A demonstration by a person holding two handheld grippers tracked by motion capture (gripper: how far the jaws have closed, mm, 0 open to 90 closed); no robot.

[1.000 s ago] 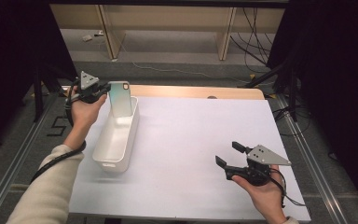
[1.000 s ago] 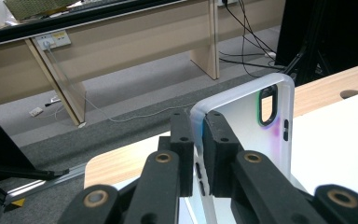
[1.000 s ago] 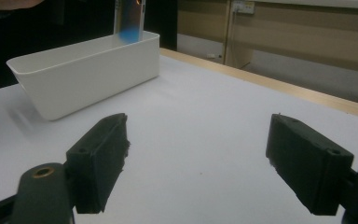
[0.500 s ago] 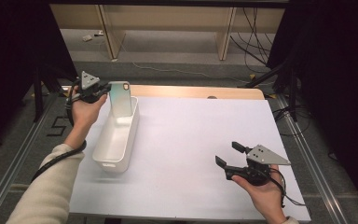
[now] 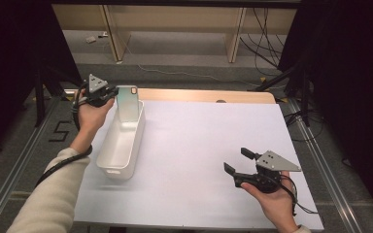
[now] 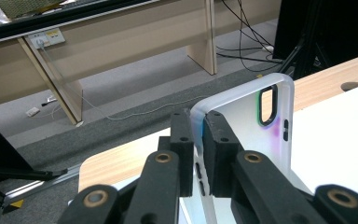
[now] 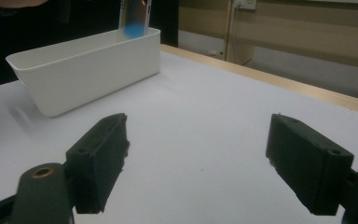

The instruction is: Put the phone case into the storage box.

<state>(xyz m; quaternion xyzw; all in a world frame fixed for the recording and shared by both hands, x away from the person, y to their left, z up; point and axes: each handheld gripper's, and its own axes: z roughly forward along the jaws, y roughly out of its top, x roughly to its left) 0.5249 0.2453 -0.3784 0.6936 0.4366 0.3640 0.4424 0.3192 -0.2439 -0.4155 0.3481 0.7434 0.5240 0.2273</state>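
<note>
A white mat [image 5: 199,160] covers a wooden table [image 5: 204,94]; beyond it lie grey floor and loose cables. The left gripper [image 6: 199,154] is held level at the far end of a white bin [image 5: 121,143], jaws clamped on the edge of a translucent phone case [image 6: 254,126] standing upright over that end. The right gripper [image 7: 196,168] hovers low over the bare mat, jaws wide apart, the bin well ahead of them.
</note>
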